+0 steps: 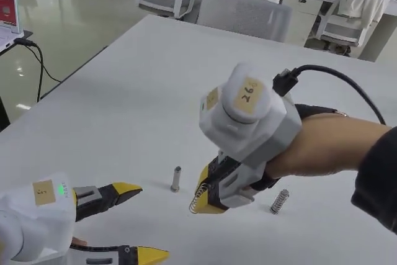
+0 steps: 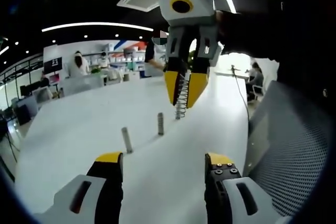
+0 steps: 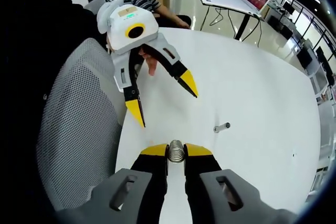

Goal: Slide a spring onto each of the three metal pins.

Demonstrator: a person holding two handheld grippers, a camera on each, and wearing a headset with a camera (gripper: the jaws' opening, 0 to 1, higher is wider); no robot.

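Grip status: we find the right gripper [image 1: 208, 195] closed narrowly on the held spring [image 3: 176, 152], tips low over the white table [image 1: 186, 79]. One upright pin [image 2: 160, 123] stands just beside the held spring's lower end, with a second pin [image 2: 126, 139] near it. The left gripper [image 1: 146, 221] has its jaws spread wide and holds nothing. We see a loose spring [image 1: 280, 201] lying on the table near the right gripper.

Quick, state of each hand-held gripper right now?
Left hand-held gripper: open, holding nothing.
Right hand-held gripper: closed on a spring.
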